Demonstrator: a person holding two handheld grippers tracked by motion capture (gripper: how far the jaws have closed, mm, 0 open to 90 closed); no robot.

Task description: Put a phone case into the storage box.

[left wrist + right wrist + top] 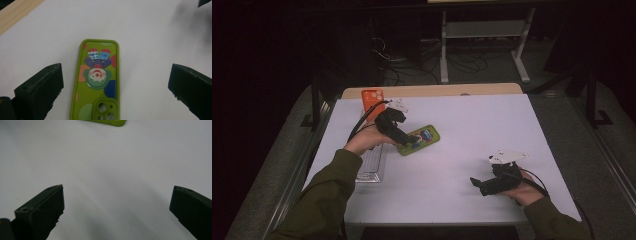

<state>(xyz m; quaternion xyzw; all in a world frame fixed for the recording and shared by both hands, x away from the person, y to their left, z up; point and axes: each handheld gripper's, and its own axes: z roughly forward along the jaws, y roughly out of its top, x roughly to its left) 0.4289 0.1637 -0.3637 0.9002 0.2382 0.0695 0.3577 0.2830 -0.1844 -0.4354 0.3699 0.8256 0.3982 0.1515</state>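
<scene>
Left gripper (412, 141) jaws released astride a green phone case (96, 82) at frame centre; right gripper (478, 185) jaws released over bare counter (472, 125).

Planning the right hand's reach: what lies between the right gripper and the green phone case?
Bare white table separates right gripper from green clown-printed phone case, per high view.

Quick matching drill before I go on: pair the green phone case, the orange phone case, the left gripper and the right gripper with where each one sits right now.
Things:
1. green phone case
2. orange phone case
3. left gripper
4. right gripper

Places:
A. near right of the table, over bare surface, jaws apart
B. far left edge of the table
C. open, jaws either side of the green case
D. flat on the table, left of centre

Pairs: 1-D, 2-B, 3-C, 4-A
</scene>
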